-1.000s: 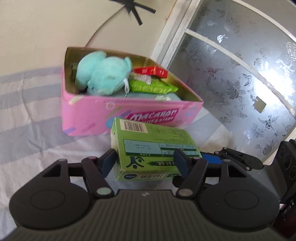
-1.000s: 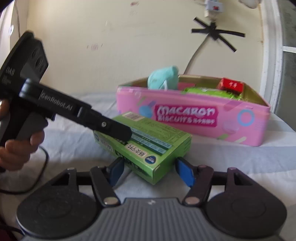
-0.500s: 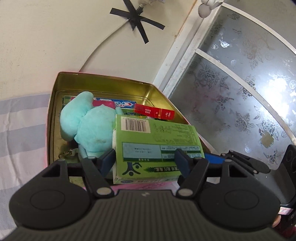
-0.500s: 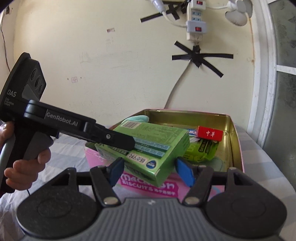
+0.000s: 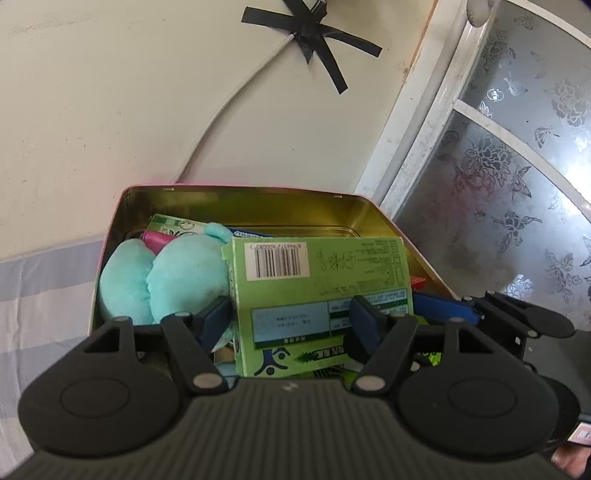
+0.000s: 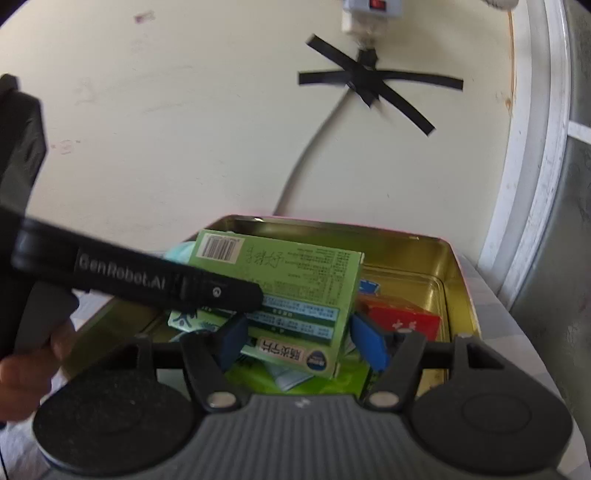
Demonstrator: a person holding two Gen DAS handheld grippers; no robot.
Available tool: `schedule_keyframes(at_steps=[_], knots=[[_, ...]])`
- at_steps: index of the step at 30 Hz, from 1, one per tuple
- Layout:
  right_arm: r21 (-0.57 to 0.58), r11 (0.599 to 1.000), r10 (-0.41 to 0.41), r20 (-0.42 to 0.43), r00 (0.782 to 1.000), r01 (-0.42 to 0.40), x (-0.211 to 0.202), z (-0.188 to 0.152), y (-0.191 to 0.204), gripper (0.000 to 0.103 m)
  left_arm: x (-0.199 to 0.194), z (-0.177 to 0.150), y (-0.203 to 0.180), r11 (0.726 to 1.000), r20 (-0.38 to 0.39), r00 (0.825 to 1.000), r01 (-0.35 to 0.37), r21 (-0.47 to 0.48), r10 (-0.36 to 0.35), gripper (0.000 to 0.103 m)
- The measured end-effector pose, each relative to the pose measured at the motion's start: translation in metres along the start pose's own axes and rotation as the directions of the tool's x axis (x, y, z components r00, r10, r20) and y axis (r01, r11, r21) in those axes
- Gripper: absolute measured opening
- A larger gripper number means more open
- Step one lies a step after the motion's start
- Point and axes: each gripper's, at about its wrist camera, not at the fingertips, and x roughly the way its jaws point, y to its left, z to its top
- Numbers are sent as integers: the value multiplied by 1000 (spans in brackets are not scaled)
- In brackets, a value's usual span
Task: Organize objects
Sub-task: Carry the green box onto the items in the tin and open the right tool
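Observation:
A green carton with a barcode is held between both grippers over the open gold-lined tin. My left gripper is shut on the carton's near end. My right gripper is shut on its other end, and its blue finger shows in the left wrist view. The carton hangs tilted inside the tin's opening. A teal plush toy lies in the tin's left part, next to the carton.
A red packet, green wrappers and a pink item lie in the tin. The wall with a taped cable stands right behind it. A frosted window is on the right. Striped cloth covers the surface.
Both grippers carried the green carton up from the cloth in front of the tin, over its pink front wall and down into its opening. The wall is now closer.

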Motion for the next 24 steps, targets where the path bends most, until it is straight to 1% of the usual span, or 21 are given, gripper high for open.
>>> schedule_keyframes(at_steps=[1,2,4,6,10,13,15,21,24], knots=[[5,1000,-9,13,1000,9,0,-2,-1,70,0,0,-2,1000,3,1000,-5,5,5,81],[10,1000,-20,26,999,20,-3,-5,-2,74,-1,-2,-4,1000,2,1000,-6,7,6,83],[33,999,-20,53,998,18,-12,-13,-4,76,-6,-7,-9,1000,7,1000,-9,17,9,85],[58,998,-13,72,997,9,-22,-22,-5,77,-13,-13,-15,999,18,1000,-23,43,22,86],[107,994,-14,107,994,2,-43,-40,-4,77,-27,-27,-24,996,29,998,-57,63,55,86],[138,990,-19,135,991,0,-59,-51,-1,77,-38,-38,-35,992,41,995,-97,85,94,86],[156,988,-24,150,988,0,-71,-57,1,78,-47,-46,-40,987,55,991,-128,99,123,86],[199,980,-39,176,984,3,-101,-74,6,79,-76,-69,-52,978,90,979,-192,86,184,86],[212,977,-54,189,980,13,-115,-84,10,83,-89,-81,-58,968,115,969,-231,97,220,86]])
